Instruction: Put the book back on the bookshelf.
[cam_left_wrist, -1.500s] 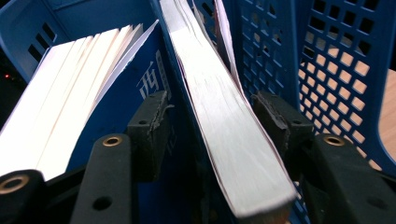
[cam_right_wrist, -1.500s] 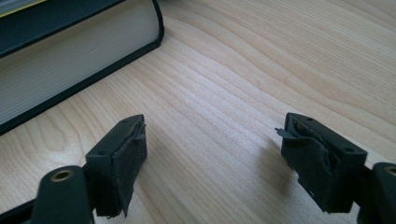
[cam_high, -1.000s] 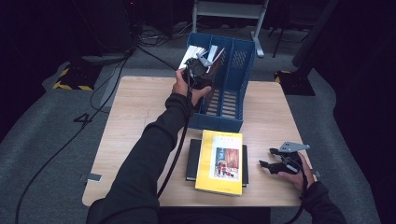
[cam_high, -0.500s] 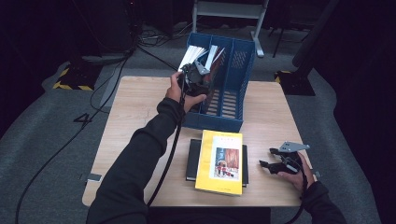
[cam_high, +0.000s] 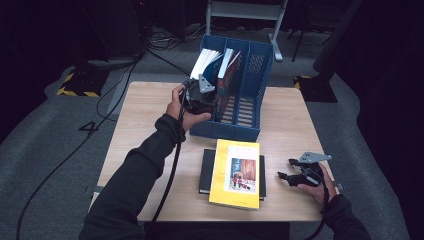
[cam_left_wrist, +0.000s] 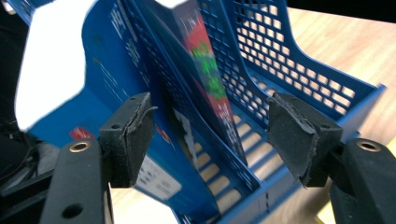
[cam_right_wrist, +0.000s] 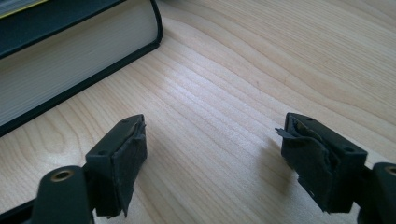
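My left arm (cam_high: 145, 175) reaches far out from the bottom edge, up to the blue file rack (cam_high: 250, 95). My left hand (cam_high: 182, 107) holds the left gripper (cam_high: 210, 100) right at the rack's near left corner, pointing into it. Its jaws have just been opening, and now they stand wide apart. Their pads press on nothing. My right hand (cam_high: 315, 182) rests well away from the rack, near the table's front right corner. It holds the right gripper (cam_high: 287, 170) low and flat, pointing left. Its jaws are spread wide too, with nothing between them.
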